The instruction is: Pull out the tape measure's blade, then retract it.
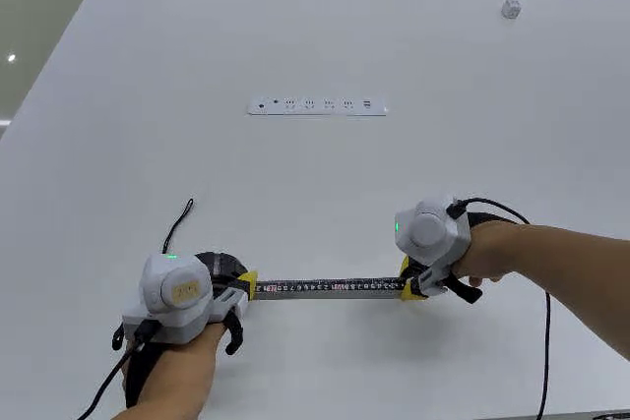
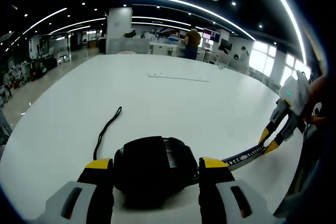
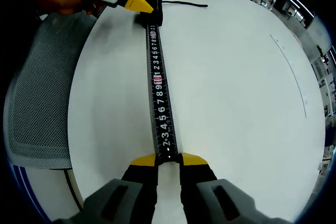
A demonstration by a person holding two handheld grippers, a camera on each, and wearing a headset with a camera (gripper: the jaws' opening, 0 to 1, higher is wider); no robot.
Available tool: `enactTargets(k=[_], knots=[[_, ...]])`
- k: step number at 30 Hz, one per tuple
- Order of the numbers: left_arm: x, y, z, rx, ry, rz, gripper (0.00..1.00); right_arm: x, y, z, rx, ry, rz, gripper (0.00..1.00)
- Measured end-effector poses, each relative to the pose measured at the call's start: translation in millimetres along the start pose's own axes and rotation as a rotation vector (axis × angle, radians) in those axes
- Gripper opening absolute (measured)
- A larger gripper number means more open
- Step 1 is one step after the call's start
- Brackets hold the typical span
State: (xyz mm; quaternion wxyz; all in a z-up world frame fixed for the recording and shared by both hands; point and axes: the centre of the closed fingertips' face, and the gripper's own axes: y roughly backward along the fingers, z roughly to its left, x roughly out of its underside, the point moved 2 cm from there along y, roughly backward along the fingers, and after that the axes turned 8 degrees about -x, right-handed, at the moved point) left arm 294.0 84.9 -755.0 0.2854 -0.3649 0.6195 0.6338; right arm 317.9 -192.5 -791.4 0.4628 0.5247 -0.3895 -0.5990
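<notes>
One white table (image 1: 315,174) carries everything. Two hand-held grippers work at its near edge. The left gripper (image 2: 156,163) is clenched around the black case (image 1: 219,268) of the single tape measure, one yellow-tipped jaw on each side. The right gripper (image 3: 168,159) pinches the free end of the blade (image 1: 330,288), which is drawn out flat along the table between the two grippers, numbers facing up. One white power strip (image 1: 317,105) lies well beyond them. One thin black strap (image 2: 107,127) trails from the case across the table. One small white object (image 1: 510,9) sits near the far right edge.
</notes>
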Motion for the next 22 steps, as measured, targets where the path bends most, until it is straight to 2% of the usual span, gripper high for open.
enactTargets(k=[4,9,17,22], knots=[[0.0,-0.4,1.0,-0.001,-0.003,0.009,0.61,0.3,0.0,0.3,-0.001,0.005,0.016,0.15],[0.7,-0.8,0.9,0.006,-0.009,0.012,0.61,0.5,0.6,-0.9,-0.008,0.010,-0.004,0.14],[1.0,-1.1,0.6,0.011,-0.005,0.023,0.60,-0.9,0.9,-1.9,-0.024,0.015,0.040,0.14],[0.9,-1.4,0.8,0.010,-0.008,0.033,0.59,-0.5,1.2,-2.1,-0.024,0.003,0.034,0.14]])
